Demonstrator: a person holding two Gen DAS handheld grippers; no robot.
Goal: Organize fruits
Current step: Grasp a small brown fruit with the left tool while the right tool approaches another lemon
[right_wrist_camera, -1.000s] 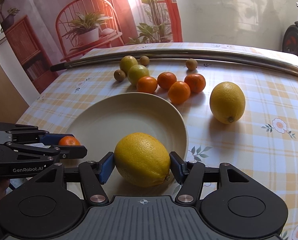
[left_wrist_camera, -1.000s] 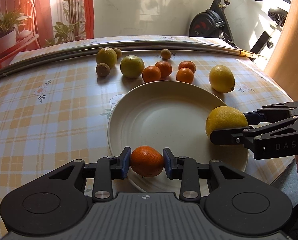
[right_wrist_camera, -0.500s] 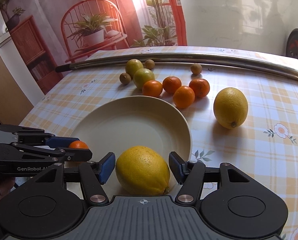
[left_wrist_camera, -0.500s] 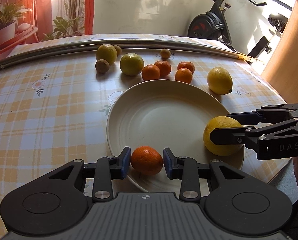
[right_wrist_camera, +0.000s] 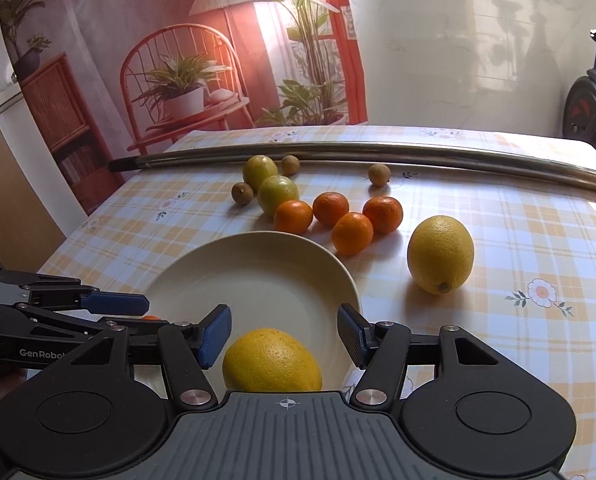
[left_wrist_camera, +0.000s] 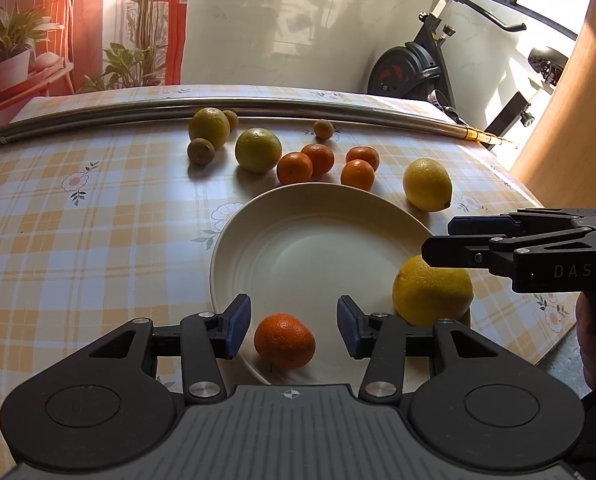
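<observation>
Fruits [left_wrist_camera: 284,341] now free of both tongs [left_wrist_camera: 294,326].

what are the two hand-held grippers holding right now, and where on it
Nothing. The left hand-held gripper is open around the orange, and the right hand-held gripper is open around the lemon; both fruits rest on the plate.

Place looked like home living space: desk [left_wrist_camera: 78,248] under checked floral cloth, exercise bike [left_wrist_camera: 413,68] against tiled wall, printed backdrop [right_wrist_camera: 170,60] showing chair and potted plants, sunlight from window at right.
</observation>
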